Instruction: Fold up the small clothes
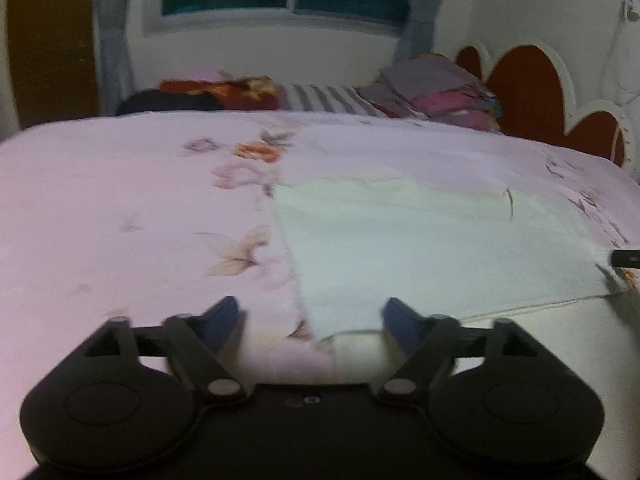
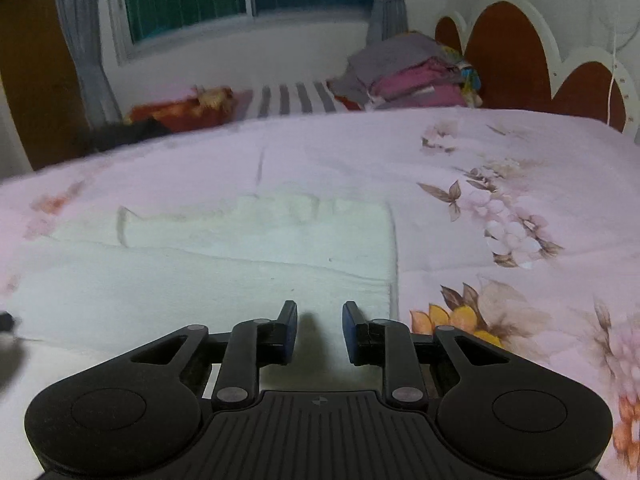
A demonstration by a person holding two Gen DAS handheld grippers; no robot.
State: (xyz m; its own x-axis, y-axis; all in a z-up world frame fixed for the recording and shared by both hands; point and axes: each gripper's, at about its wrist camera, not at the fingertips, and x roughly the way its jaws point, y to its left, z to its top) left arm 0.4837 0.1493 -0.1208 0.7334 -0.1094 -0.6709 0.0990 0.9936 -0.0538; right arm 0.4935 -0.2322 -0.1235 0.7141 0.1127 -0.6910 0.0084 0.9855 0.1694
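A pale cream garment [image 1: 420,248] lies flat and folded on the pink floral bedsheet [image 1: 120,208]. My left gripper [image 1: 312,312] is open wide at the garment's near left corner. That corner lies between the jaws, and the pads do not press on it. At the right edge of the left wrist view, the tip of my right gripper [image 1: 624,258] shows as a small dark shape. In the right wrist view the garment [image 2: 220,268] fills the left half. My right gripper [image 2: 320,312] hovers over its near right part, jaws narrowly apart and holding nothing.
A stack of folded clothes [image 2: 408,72] sits at the far side by the scalloped red headboard [image 2: 508,52]. A red-orange cloth heap [image 1: 224,92] and a striped cloth [image 1: 320,98] lie beyond the bed. The floral sheet [image 2: 520,220] stretches to the right of the garment.
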